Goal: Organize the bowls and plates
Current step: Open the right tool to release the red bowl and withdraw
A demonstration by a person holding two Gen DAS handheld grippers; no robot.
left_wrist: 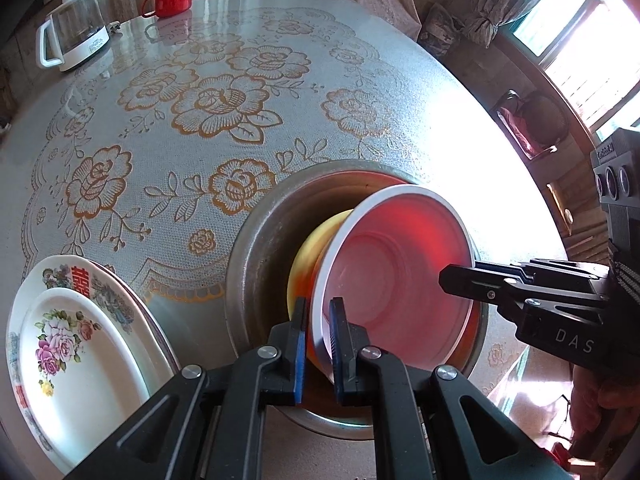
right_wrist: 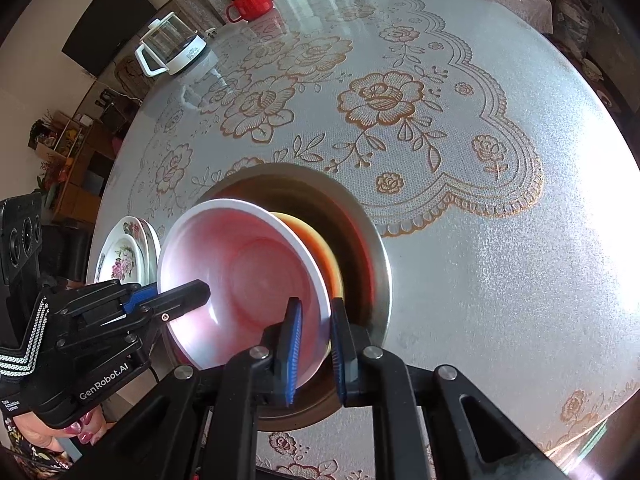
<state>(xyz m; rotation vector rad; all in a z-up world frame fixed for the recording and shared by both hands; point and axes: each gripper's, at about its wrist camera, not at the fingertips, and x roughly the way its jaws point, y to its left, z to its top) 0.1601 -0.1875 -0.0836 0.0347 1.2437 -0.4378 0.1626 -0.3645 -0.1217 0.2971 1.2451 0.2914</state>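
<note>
We have the pink bowl (left_wrist: 396,280) pinched from both sides — the left gripper (left_wrist: 318,344) closed on its near rim, the right gripper (right_wrist: 314,344) closed on the opposite rim — and it hangs tilted over the metal basin (left_wrist: 256,264), which sits near the table's (left_wrist: 360,80) near edge. A yellow bowl (left_wrist: 308,248) lies inside the basin, just under the pink one; whether the two touch we cannot tell.

To do this step well, we judge that both hands should move together, so the thin rim does not twist or slip out from between the blue pads (left_wrist: 300,352). We would level the bowl before carrying it anywhere, and keep its lower edge clear of the yellow bowl and the basin wall as it travels.

The floral plates (left_wrist: 80,336) are stacked at the table's near left edge, well apart from the basin — we should swing wide of them. The red mug (left_wrist: 170,0) and the kettle (left_wrist: 74,40) stand at the far edge, out of the way.

If the bowl is to nest, we would let go only once it sits flat.
</note>
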